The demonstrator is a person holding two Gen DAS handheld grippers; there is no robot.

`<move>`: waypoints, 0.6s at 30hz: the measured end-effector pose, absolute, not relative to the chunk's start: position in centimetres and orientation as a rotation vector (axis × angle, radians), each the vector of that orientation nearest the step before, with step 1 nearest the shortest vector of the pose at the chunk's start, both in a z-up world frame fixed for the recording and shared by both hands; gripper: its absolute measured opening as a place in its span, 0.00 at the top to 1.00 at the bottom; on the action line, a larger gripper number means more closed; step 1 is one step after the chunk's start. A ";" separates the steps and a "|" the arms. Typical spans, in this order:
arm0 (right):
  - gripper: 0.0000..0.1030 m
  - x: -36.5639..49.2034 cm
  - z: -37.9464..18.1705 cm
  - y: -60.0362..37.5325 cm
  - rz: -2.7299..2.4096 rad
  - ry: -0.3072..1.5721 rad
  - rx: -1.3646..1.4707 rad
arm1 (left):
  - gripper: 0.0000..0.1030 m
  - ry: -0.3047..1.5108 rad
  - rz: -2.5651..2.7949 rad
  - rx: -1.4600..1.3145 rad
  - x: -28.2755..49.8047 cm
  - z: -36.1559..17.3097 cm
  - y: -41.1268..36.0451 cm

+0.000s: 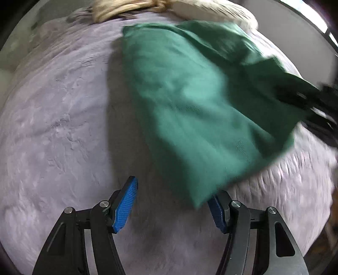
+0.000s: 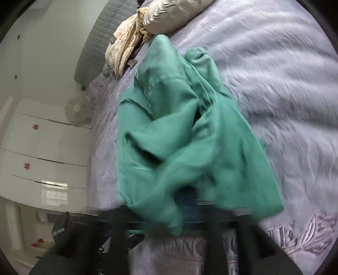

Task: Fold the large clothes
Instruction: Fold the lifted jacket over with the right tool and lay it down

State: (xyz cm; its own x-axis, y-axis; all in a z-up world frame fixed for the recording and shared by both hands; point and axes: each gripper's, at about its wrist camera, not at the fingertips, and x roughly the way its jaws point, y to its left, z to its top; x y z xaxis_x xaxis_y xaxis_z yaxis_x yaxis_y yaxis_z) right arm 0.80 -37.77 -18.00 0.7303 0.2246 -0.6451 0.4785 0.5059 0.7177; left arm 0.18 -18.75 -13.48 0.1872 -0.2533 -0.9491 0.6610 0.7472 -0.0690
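The left gripper (image 1: 172, 204) is seen with its jaws spread wide; nothing is held between the blue pads (image 1: 124, 205). A corner of the green garment (image 1: 190, 101) hangs just ahead of the jaws and overlaps the right-hand pad, though contact cannot be confirmed. From that corner the garment is stretched ahead and to the right of the jaws, above the lilac bedspread (image 1: 59, 118), on which its shadow is cast.

The right gripper (image 2: 188, 213) is heavily blurred, and its jaws are covered by bunched green cloth; whether they are closed on it cannot be told. The garment is seen extending directly ahead of these jaws, crumpled in folds. Beyond its far end, a beige quilt (image 2: 124, 48) and a pale pillow (image 2: 169, 14) are noted on the bed.
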 end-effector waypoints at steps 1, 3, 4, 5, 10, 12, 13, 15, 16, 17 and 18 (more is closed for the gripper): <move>0.95 0.5 -17.2 -37.9 -0.204 0.744 1.037 | 0.36 1.231 -0.658 0.373 0.6 -13.6 -18.5; 0.95 -1.2 -17.0 -38.5 -0.283 0.710 1.060 | 0.32 1.257 -0.671 0.324 1.0 -14.1 -17.6; 0.95 -2.5 -17.8 -38.9 -0.317 0.709 1.112 | 0.30 1.262 -0.669 0.333 0.9 -14.3 -17.4; 0.95 -3.4 -19.4 -39.2 -0.355 0.733 1.165 | 0.29 1.256 -0.667 0.350 0.7 -14.5 -17.1; 0.95 -5.3 -24.9 -39.4 -0.355 0.784 1.324 | 0.29 1.275 -0.687 0.465 -0.5 -14.3 -15.8; 0.94 -5.2 -24.5 -39.8 -0.346 0.793 1.335 | 0.29 1.274 -0.684 0.488 -0.4 -13.5 -14.5; 0.89 -5.5 -23.9 -40.0 -0.349 0.800 1.328 | 0.29 1.278 -0.676 0.481 -0.1 -13.1 -14.1; 0.81 -6.1 -22.1 -40.3 -0.369 0.809 1.255 | 0.29 1.266 -0.628 0.449 1.4 -11.9 -13.2; 0.76 -6.8 -20.5 -40.4 -0.371 0.798 1.200 | 0.29 1.248 -0.602 0.429 2.4 -11.4 -13.0; 0.66 -6.8 -19.3 -40.6 -0.364 0.783 1.154 | 0.29 1.224 -0.578 0.402 3.4 -10.9 -13.1; 0.60 -6.2 -17.9 -41.0 -0.347 0.769 1.106 | 0.29 1.199 -0.556 0.369 4.6 -10.4 -13.3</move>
State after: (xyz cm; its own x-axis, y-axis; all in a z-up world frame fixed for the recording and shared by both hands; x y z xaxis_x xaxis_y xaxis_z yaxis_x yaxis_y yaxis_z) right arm -6.16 -40.98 -17.93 0.6979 0.1156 -0.7068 0.6062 0.4301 0.6690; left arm 4.63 -13.32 -10.40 0.2556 -0.2089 -0.9440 0.5856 0.8103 -0.0208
